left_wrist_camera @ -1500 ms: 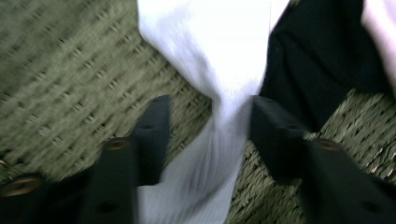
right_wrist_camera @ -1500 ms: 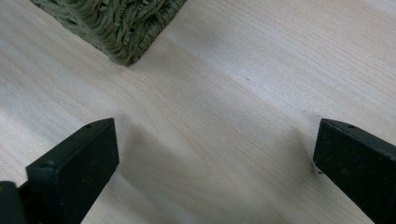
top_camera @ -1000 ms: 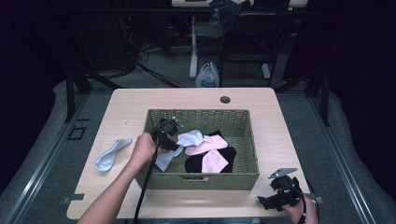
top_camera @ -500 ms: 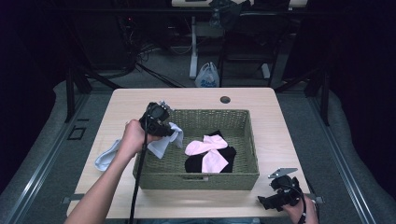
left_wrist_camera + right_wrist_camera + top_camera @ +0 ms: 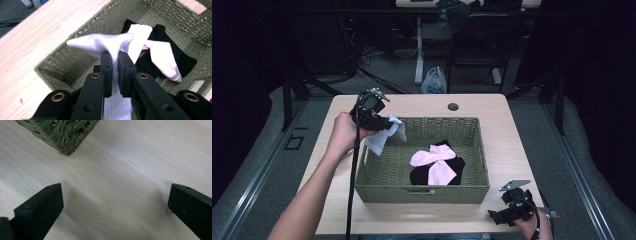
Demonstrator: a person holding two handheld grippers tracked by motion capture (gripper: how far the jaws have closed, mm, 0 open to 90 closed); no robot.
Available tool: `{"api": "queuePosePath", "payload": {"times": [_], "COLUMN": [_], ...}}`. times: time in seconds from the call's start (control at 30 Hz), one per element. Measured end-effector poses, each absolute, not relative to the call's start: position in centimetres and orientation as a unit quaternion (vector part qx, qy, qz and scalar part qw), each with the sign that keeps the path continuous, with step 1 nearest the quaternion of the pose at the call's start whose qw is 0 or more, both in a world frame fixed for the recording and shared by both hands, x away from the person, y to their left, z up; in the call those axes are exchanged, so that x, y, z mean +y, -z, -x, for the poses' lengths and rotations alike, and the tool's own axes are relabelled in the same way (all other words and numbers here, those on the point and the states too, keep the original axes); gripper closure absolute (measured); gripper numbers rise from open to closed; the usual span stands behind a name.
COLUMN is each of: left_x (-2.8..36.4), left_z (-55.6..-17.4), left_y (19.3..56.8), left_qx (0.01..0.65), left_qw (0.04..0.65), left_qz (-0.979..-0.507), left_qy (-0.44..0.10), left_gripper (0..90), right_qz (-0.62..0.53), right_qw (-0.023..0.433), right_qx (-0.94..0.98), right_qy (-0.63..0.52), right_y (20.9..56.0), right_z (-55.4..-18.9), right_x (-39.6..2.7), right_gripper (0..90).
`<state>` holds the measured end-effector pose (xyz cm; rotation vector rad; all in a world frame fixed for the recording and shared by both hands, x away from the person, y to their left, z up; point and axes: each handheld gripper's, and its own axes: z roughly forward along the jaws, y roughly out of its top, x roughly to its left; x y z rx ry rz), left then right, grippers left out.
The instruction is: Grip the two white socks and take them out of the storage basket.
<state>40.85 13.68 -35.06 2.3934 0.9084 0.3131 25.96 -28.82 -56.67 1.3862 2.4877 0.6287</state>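
Observation:
My left gripper (image 5: 382, 122) (image 5: 114, 58) is shut on a white sock (image 5: 384, 136) (image 5: 100, 43), held up over the left rim of the green woven basket (image 5: 422, 192) (image 5: 62, 62). The sock hangs down between the jaws. Inside the basket lie a pink sock (image 5: 434, 162) (image 5: 160, 55) and a black sock (image 5: 452, 175) (image 5: 186, 62) under it. My right gripper (image 5: 494, 217) (image 5: 113, 205) rests low at the table's front right corner, its jaws wide open over bare wood, close to the basket's corner (image 5: 66, 133).
The light wooden table (image 5: 512, 130) has a round cable hole (image 5: 453, 106) at its far edge. A dark cable (image 5: 352, 200) hangs from the left gripper along the forearm. Beyond the table stand chair and desk legs and a white bag (image 5: 433, 81).
The left gripper has lifted the white sock out of the basket and carried it up and to the left, over the rim. The right gripper has stayed put.

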Motion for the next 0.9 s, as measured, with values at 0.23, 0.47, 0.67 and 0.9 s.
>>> {"api": "queuePosePath", "payload": {"times": [0.23, 0.47, 0.67, 0.9], "left_x": [15.4, 17.7, 20.4, 23.9], "left_z": [-40.5, -39.8, -39.2, -38.4], "left_y": [32.6, 31.4, 31.1, 32.0], "left_qx": [0.348, 0.367, 0.387, 0.418], "left_qw": [0.283, 0.285, 0.282, 0.279], "left_qz": [-0.882, -0.871, -0.862, -0.848], "left_qy": [-0.140, -0.159, -0.167, -0.167], "left_gripper": [84.3, 84.3, 84.2, 84.0], "right_qz": [-0.476, -0.472, -0.472, -0.474], "right_qw": [0.114, 0.112, 0.114, 0.113], "right_qx": [0.844, 0.848, 0.848, 0.848], "right_qy": [-0.221, -0.212, -0.212, -0.211], "right_y": [56.8, 56.7, 56.7, 56.7], "right_z": [-25.9, -26.0, -26.0, -26.0], "right_x": [-28.7, -28.8, -28.8, -28.7], "right_gripper": [0.0, 0.0, 0.0, 0.0]}}
